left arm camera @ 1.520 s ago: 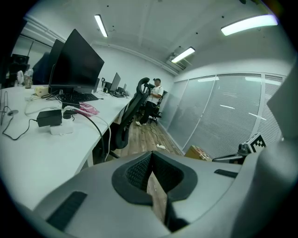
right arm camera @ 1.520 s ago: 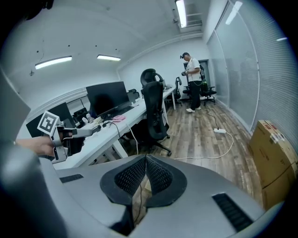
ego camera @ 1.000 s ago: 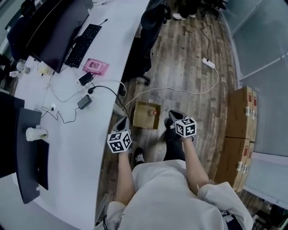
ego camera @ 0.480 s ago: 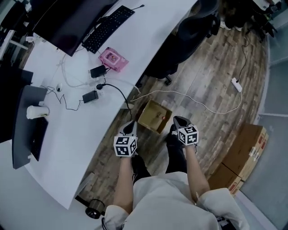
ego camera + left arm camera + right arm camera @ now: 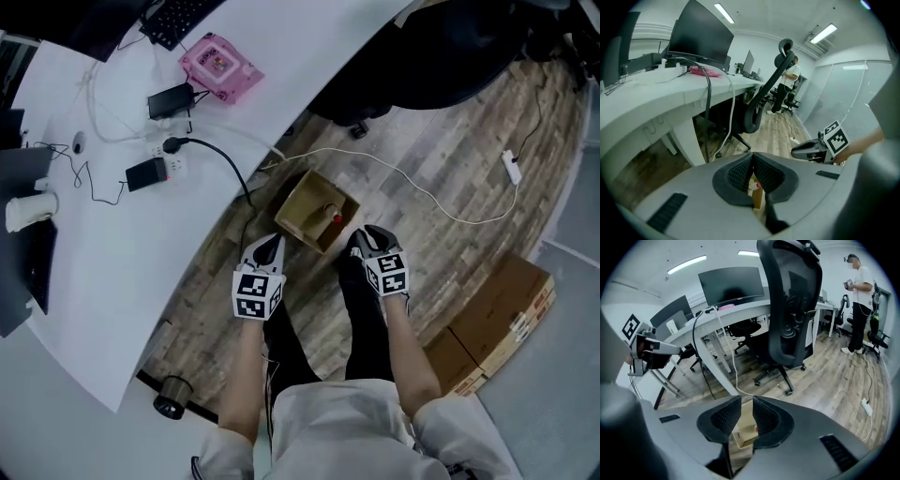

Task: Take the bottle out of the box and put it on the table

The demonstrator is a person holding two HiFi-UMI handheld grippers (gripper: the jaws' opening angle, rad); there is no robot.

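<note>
My right gripper [image 5: 366, 236] has just been parting its jaws, still empty, while my left gripper [image 5: 267, 246] is pinched together, readying a grab at the bottle [image 5: 330, 214] lying in the box [image 5: 291, 211] at twelve o'clock.

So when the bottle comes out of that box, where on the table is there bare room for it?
The table is bare at its near end, between the cables and the rounded edge. Another strip lies right of the pink case. Around the chargers and keyboard it is crowded.
</note>
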